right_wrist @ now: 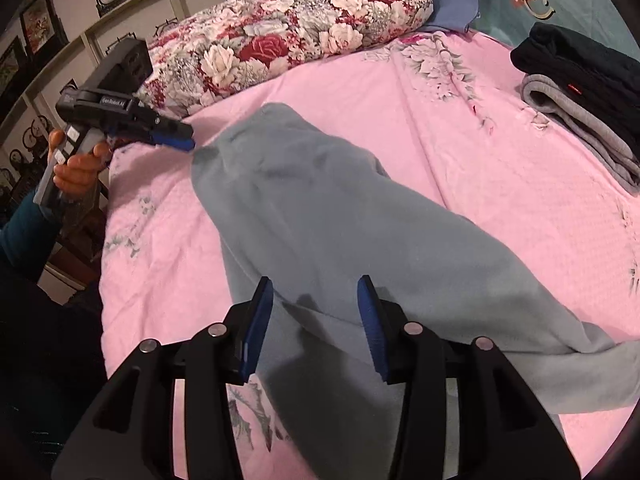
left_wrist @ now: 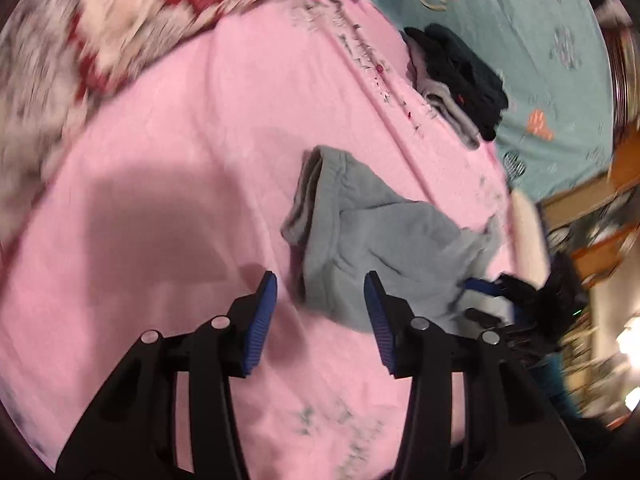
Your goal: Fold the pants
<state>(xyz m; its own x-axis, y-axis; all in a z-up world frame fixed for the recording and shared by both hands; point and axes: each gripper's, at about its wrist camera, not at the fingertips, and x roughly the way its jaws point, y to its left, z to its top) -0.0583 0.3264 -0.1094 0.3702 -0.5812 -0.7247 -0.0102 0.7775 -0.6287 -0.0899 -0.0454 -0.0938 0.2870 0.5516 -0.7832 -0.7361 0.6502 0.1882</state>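
Pants (right_wrist: pixel 328 240) of grey-blue fleece are spread across the pink bedspread (right_wrist: pixel 460 152), bunched and partly doubled over, with the waistband (left_wrist: pixel 316 184) seen at their far end in the left wrist view. No containers are seen. The right tongs (right_wrist: pixel 316 320) are held wide open over the lower part of the pants, with nothing gripped. The left tongs (left_wrist: pixel 320 312) are likewise spread wide and empty, hovering just above the pants' edge; from the right wrist view their tips (right_wrist: pixel 176 138) are seen near the upper corner of the fabric, gripped by a hand (right_wrist: pixel 78 168). A folded stack of dark and grey clothes (right_wrist: pixel 580 92) is laid near the bedspread's edge, well apart from the pants. A floral quilt (right_wrist: pixel 288 28) is piled at the head of the bed. Framed pictures (right_wrist: pixel 40 20) are hung on the wall.
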